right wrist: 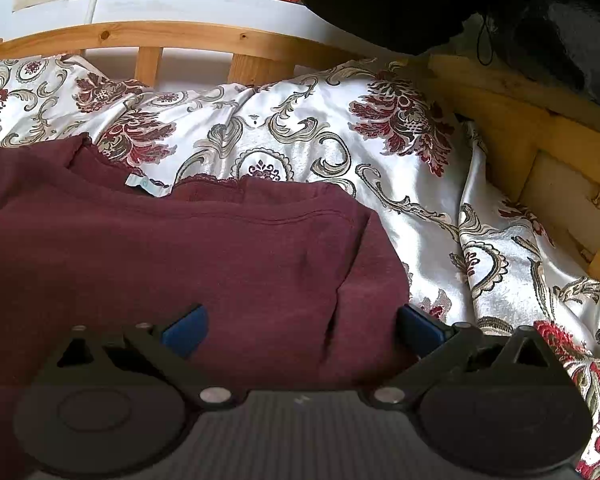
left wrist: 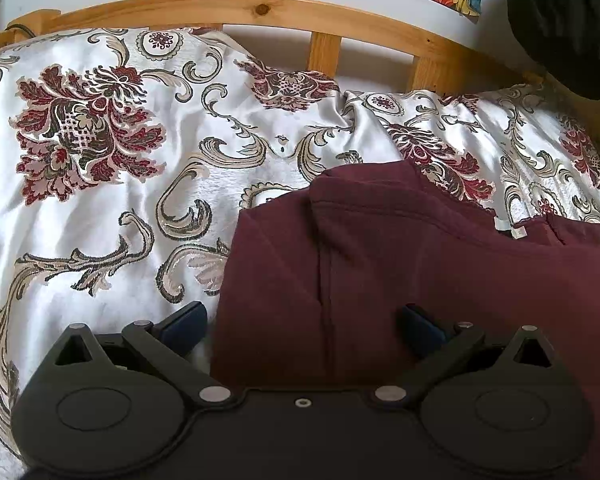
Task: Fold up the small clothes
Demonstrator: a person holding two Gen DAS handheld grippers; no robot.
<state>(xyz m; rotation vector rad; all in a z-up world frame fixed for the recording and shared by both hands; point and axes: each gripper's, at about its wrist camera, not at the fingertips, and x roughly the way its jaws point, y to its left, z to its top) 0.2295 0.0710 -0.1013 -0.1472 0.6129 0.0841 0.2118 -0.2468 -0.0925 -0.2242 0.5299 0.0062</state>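
A maroon top lies on a floral bedspread, its sleeves folded inward and a white neck label showing at its far edge. My left gripper hangs open over the garment's left edge, its left finger above the bedspread and its right finger above the cloth. In the right wrist view the same maroon top fills the lower left, with lace trim and the label at the collar. My right gripper stands open over the top's right side, nothing between its blue pads.
The satin bedspread with red flowers covers the bed. A wooden slatted bed frame runs along the back, and a wooden side board rises at the right. A dark bundle sits at the upper right. Colourful pictures hang on the white wall.
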